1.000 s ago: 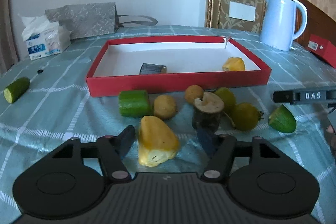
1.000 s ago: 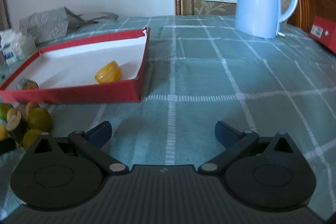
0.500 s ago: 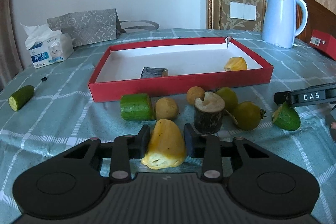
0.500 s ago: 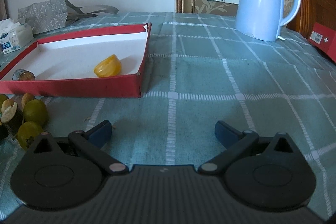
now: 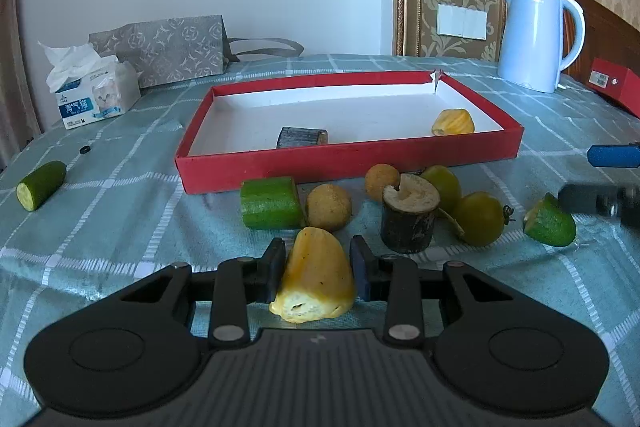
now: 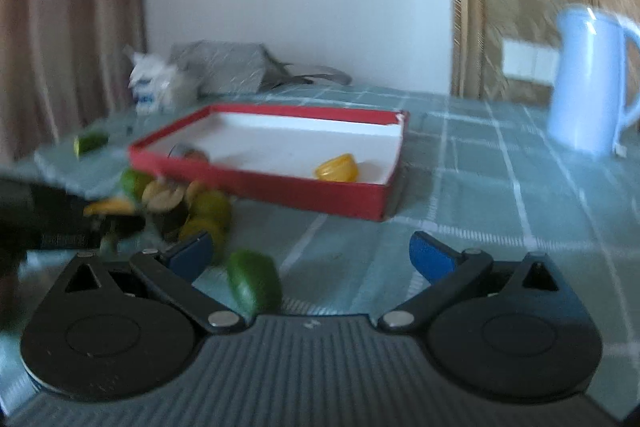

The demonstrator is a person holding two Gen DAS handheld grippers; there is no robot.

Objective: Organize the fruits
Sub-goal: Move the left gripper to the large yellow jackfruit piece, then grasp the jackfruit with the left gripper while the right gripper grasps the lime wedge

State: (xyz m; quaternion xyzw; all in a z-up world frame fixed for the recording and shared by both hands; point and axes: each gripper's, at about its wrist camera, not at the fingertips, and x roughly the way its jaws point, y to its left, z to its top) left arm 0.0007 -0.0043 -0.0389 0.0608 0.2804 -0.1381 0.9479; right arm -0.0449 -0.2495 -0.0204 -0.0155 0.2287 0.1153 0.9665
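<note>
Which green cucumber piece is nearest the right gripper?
The wedge-shaped cucumber piece, lying between the open right gripper fingers; the others sit farther left.

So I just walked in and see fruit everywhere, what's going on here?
Someone is sorting fruit into the red box with two handheld grippers. The left gripper has its jaws shut on a yellow fruit piece. The right gripper is open near a green piece. One yellow piece lies in the box.

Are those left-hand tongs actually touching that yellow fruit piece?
Touching. In the left wrist view, both fingers of the left tongs press against the sides of the yellow fruit piece, with no gap on either side.
</note>
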